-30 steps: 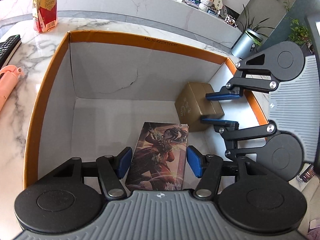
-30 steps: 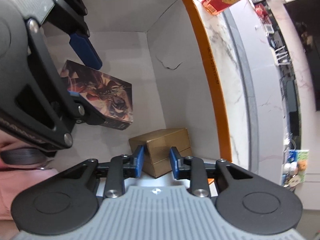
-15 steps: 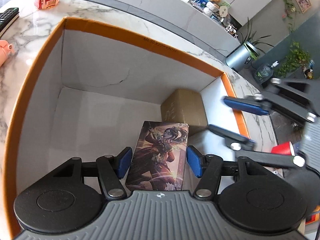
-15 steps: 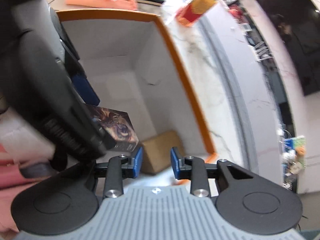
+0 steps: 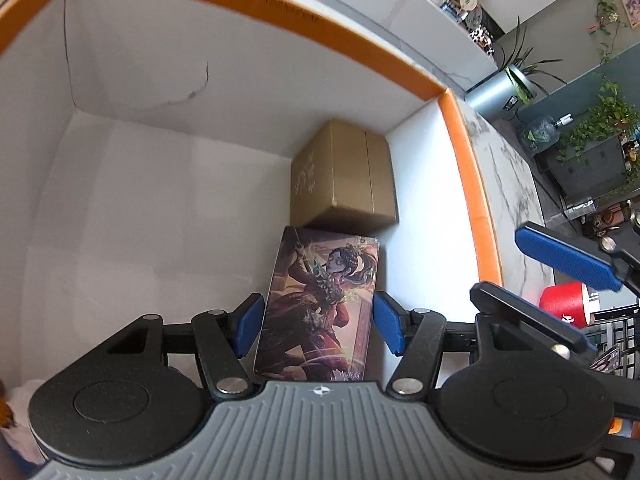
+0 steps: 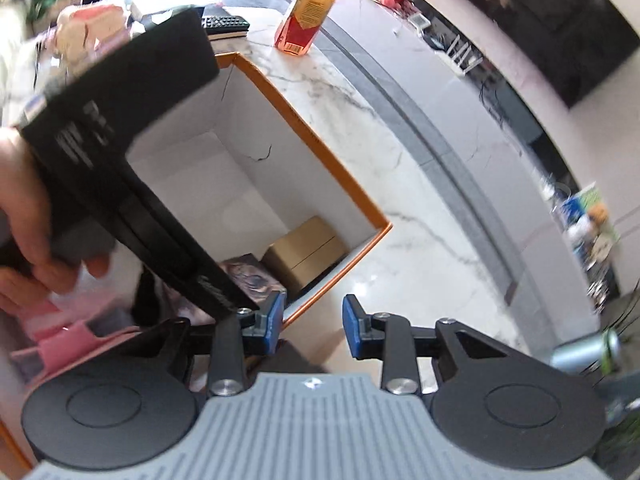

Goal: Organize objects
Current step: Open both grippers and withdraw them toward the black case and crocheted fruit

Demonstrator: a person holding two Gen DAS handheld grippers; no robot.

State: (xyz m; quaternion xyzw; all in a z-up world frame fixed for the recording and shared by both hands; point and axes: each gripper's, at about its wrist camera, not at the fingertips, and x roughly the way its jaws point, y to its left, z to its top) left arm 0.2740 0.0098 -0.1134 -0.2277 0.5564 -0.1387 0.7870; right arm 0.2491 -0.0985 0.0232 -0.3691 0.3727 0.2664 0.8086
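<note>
The orange-rimmed box [image 5: 472,184] stands on the marble worktop [image 6: 400,208], and everything here is placed by it. In its far right corner sits the brown carton [image 5: 348,176], against both white walls. Just in front of the carton, down inside the box, is the illustrated card box [image 5: 324,304]; its far end looks to touch the carton, though the angle leaves that unsure. The left gripper [image 5: 318,324] reaches into the box with its blue pads on either long side of the card box, gripping it. The right gripper [image 6: 312,326] is outside the box, above its near right corner, jaws narrowly apart with nothing between them. Beyond the box's far side a red and yellow drink carton [image 6: 306,20] stands on the worktop.
</note>
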